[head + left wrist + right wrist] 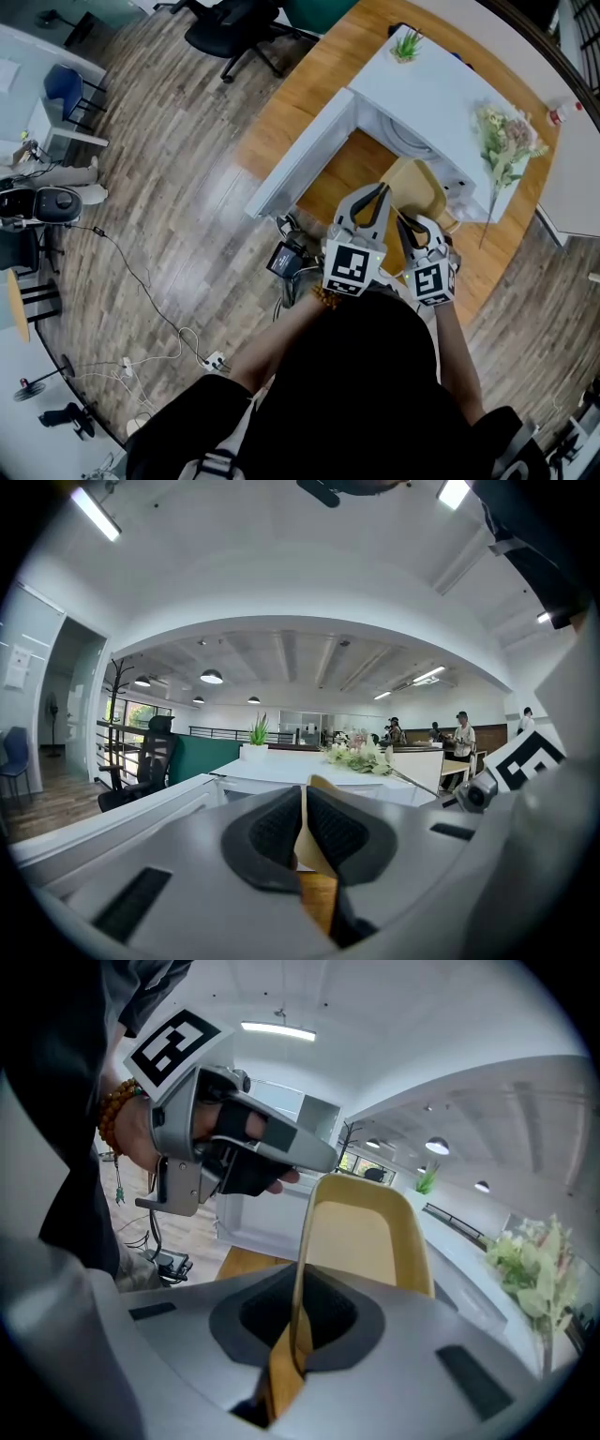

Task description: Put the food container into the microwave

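The yellow food container (419, 187) hangs in front of the open mouth of the white microwave (441, 103), with both grippers on it. My left gripper (378, 197) is shut on its left rim; in the left gripper view a thin tan edge (312, 850) sits pinched between the dark pads (277, 832). My right gripper (405, 225) is shut on the near rim. In the right gripper view the container (361, 1237) rises upright from the jaws, and the left gripper (234, 1147) holds its far side. The microwave door (300, 155) stands swung open to the left.
The microwave stands on a wooden table (309, 84). On its top are a small potted plant (406, 44) and a bunch of flowers (502, 141). Cables and a power strip (214, 359) lie on the floor at left, and an office chair (230, 28) stands beyond.
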### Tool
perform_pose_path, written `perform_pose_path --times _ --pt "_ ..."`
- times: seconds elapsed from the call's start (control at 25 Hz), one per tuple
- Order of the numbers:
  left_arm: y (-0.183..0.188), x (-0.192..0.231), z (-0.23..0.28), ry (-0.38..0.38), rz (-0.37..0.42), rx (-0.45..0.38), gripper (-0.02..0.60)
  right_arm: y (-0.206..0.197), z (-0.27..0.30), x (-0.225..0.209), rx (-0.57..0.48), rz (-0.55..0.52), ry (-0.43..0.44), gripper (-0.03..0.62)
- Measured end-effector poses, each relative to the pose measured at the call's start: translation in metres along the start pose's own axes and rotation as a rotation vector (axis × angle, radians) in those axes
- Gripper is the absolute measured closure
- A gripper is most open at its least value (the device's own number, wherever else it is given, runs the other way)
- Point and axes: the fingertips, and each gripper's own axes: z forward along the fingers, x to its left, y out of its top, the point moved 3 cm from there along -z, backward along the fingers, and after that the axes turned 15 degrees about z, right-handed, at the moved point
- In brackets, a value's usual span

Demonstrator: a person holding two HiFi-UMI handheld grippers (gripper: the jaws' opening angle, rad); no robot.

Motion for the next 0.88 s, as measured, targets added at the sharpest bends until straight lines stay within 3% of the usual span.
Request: perform_pose_path --times 0.88 --pt "-0.001 0.006 -0.01 0.008 0.006 0.011 0.545 -0.04 0.025 0.025 0.107 -0.006 0.082 0.572"
